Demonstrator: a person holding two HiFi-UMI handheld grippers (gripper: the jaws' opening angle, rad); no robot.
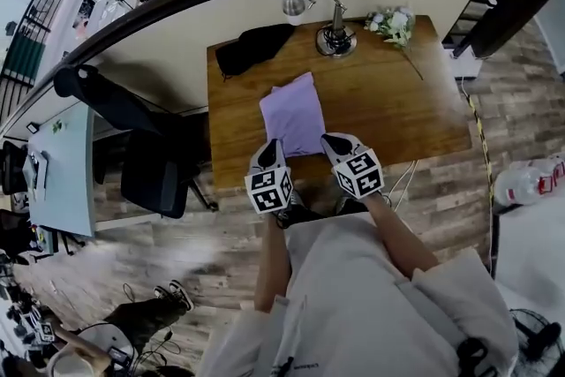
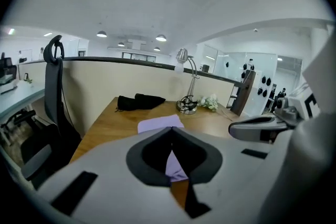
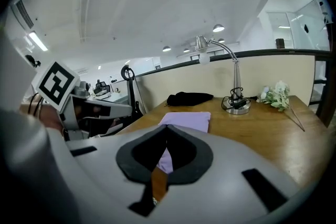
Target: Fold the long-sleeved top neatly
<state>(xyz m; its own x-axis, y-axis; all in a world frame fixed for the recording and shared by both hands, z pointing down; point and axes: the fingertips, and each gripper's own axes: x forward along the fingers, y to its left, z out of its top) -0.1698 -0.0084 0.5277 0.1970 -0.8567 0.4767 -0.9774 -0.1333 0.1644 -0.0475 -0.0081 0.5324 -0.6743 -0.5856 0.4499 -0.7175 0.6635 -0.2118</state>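
Fingers of your left gripper (image 1: 272,153) and right gripper (image 1: 337,146) are pressed together in the head view, and neither holds anything. The lilac long-sleeved top (image 1: 296,112) lies as a folded rectangle on the wooden table (image 1: 397,115), with its long axis running from 6 to 12 o'clock. Its near short edge sits just beyond both sets of tips, so the top lies at 12 o'clock from your hands. The left gripper is by the near left corner and the right by the near right corner, so neither is clearly nearer. A black cloth (image 1: 254,47), a desk lamp (image 1: 334,29) and a flower sprig (image 1: 394,24) lie beyond it, well apart from it.

In the left gripper view the jaws meet in a closed seam. The top (image 2: 160,123) rests flat ahead, at 12 o'clock from the tips.

In the right gripper view the jaws are likewise closed on nothing. The top (image 3: 188,120) lies ahead toward 1 o'clock.

I judge the fold finished or nearly so. Any further tidying would start from that near edge.
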